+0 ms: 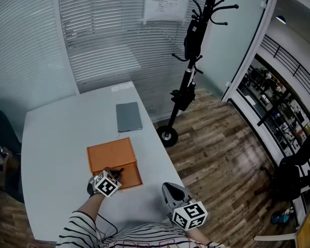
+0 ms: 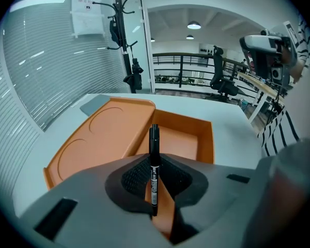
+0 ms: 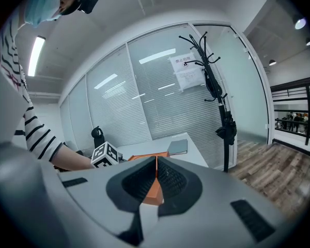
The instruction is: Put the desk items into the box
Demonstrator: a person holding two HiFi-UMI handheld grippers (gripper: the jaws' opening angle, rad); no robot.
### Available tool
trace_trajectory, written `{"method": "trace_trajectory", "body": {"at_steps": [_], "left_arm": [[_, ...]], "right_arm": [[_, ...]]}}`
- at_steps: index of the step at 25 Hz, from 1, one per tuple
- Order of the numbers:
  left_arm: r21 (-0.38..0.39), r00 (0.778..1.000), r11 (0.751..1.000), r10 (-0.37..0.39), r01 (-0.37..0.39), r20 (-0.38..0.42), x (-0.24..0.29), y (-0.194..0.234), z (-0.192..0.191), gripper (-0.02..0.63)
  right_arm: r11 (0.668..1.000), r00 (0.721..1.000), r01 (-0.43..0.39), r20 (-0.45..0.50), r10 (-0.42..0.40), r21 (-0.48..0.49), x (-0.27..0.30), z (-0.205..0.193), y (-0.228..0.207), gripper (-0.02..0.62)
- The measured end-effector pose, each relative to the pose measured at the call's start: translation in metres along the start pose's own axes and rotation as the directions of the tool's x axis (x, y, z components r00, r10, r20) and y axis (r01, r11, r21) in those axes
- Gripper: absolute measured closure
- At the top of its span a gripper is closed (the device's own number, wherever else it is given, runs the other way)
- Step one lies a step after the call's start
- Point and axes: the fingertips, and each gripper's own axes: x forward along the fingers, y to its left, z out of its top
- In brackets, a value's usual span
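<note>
Your left gripper (image 1: 113, 173) clamps the black pen (image 2: 154, 154) over the orange box (image 2: 205, 141) near the table's (image 1: 57, 133) front edge, your right gripper (image 3: 155, 161) is closed empty, and the grey notebook (image 1: 128, 117) awaits packing.

The grey two-jaw left gripper (image 1: 115, 173) (image 2: 154, 182) reaches forward from the person's body, its black-and-white marker cube (image 1: 106, 184) facing up. Its jaws are closed on a slim black marker pen (image 2: 154, 143), which stands upright between them with the tip projecting past the fingertips. The bare left forearm (image 1: 91, 206) stretches out behind it from a black-and-white striped sleeve (image 1: 75, 232). The grey two-jaw right gripper (image 1: 170, 188) (image 3: 155, 173) is held close to the torso, well apart from the left one, pointing away from the person. Its jaws are pressed together with nothing between them, and its own marker cube (image 1: 189, 215) sits at the rear.
</note>
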Motion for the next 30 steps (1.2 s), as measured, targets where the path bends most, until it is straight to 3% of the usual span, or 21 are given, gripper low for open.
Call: {"method": "trace_trajectory", "body": {"at_steps": [19, 30], "left_arm": [[0.019, 0.987, 0.999, -0.036, 0.04, -0.159, 0.043, -0.011, -0.012, 0.545], [0.006, 0.984, 0.999, -0.052, 0.054, -0.169, 0.046, -0.011, -0.011, 0.545]], "right_arm": [[1.0, 1.0, 0.008, -0.002, -0.008, -0.004, -0.008, -0.002, -0.02, 0.569], [1.0, 1.0, -0.006, -0.015, 0.006, -0.003, -0.004, -0.003, -0.027, 0.569]]}}
